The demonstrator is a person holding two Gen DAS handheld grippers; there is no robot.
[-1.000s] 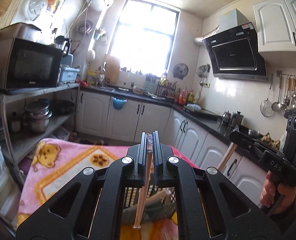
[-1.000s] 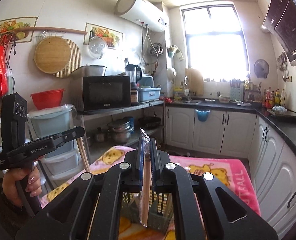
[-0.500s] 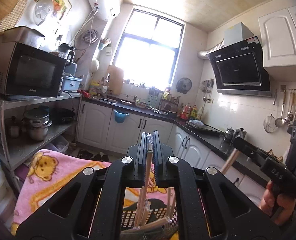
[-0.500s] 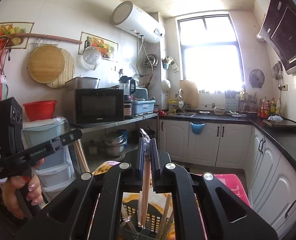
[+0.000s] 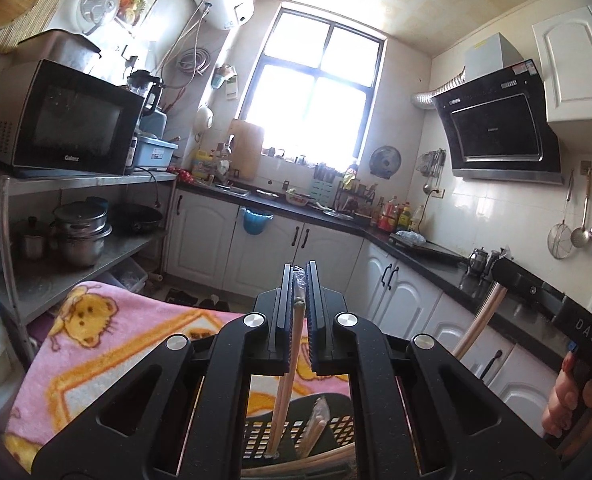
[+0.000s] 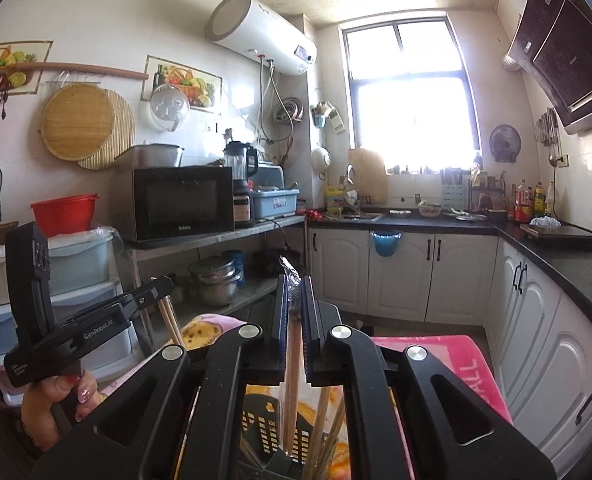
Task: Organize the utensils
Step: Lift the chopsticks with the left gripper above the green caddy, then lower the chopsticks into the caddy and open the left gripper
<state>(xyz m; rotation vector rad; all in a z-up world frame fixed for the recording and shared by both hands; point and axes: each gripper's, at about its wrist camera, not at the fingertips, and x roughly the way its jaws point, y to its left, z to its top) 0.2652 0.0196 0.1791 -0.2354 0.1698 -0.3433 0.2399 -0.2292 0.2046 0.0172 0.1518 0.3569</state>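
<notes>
My left gripper (image 5: 299, 276) is shut on a pair of plastic-wrapped wooden chopsticks (image 5: 285, 380). They hang down with their tips in a black perforated basket (image 5: 336, 428) that holds other chopsticks. My right gripper (image 6: 293, 284) is shut on its own wrapped chopsticks (image 6: 293, 360), which hang over the same basket (image 6: 263, 424). Each gripper also shows in the other's view: the right gripper (image 5: 498, 268) at the right edge, the left gripper (image 6: 163, 282) at the left, each in a hand.
The basket stands on a pink blanket with bear prints (image 5: 95, 344). A metal shelf with a microwave (image 5: 67, 120) and pots is to the left. White cabinets under a dark counter (image 6: 556, 264) run along the back and right.
Both grippers have shifted sideways above the basket, still clamped on their chopsticks. The microwave shelf looks larger and closer in the left wrist view.
</notes>
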